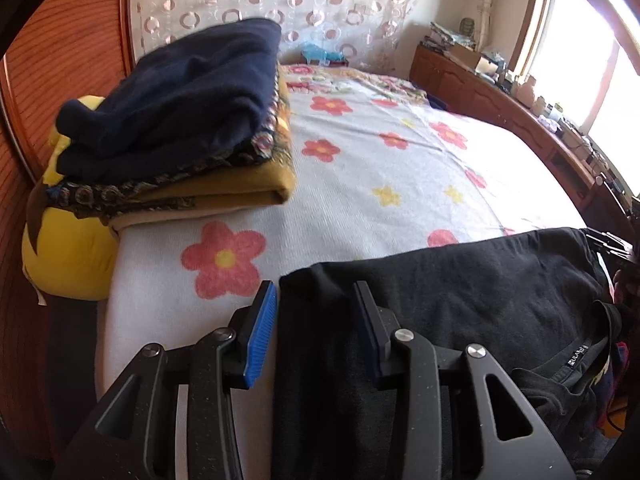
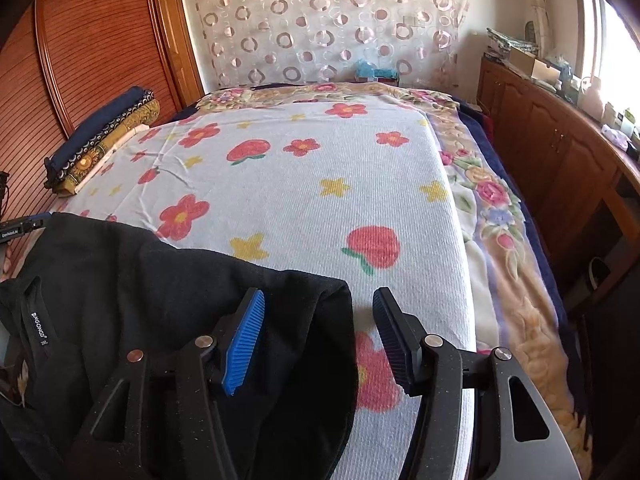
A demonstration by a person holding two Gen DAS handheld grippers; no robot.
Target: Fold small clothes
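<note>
On the flowered bedspread (image 2: 304, 200) our black shirt (image 1: 460, 300) lies soft and limp; we judge its side edges the best hold. Left gripper (image 1: 316, 320) straddles cloth, grip unclear; right gripper (image 2: 320, 332) gapes, unclamped.

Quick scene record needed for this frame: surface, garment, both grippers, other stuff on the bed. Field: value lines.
surface: bed with flowered white cover
garment: black garment, lying at the near edge, neck label up
left gripper: jaws apart, the garment's left edge between them; grip unclear
right gripper: open, the garment's right edge between the jaws, pads not pressing
folded stack: navy piece on top of patterned mustard one, far left of bed
yellow cushion: beside the stack, at the bed's edge
</note>
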